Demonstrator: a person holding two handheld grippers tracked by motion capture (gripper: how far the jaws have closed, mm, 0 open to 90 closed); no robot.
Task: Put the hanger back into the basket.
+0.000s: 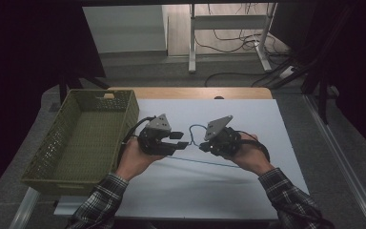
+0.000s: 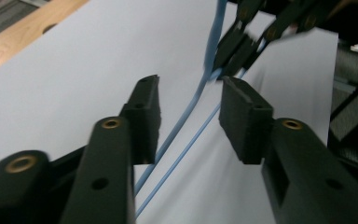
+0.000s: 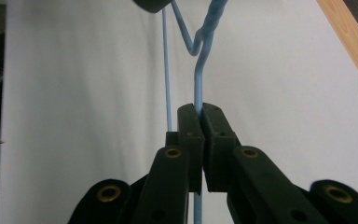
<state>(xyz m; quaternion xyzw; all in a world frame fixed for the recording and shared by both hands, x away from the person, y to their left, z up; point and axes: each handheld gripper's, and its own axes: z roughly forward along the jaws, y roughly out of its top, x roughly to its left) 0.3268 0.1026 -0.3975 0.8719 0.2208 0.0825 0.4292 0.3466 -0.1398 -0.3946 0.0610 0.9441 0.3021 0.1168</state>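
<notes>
A thin blue wire hanger (image 1: 198,127) hangs above the white sheet (image 1: 248,124) at the middle of the table, between my two grippers. My right gripper (image 1: 203,146) is shut on its wire; in the right gripper view the pads (image 3: 189,122) pinch the blue wire (image 3: 198,79) just below its twisted neck. My left gripper (image 1: 183,141) faces it from the left and is open. In the left gripper view two strands of the wire (image 2: 186,116) run between its parted jaws without either pad pressing on them. The right gripper (image 2: 235,52) shows just beyond, clamped on the wire.
A green woven basket (image 1: 129,112) stands on the left of the table, its inside bare. The wooden tabletop (image 1: 195,93) shows past the sheet's far edge. Table legs and cables lie on the floor behind. Plaid sleeves come in from below.
</notes>
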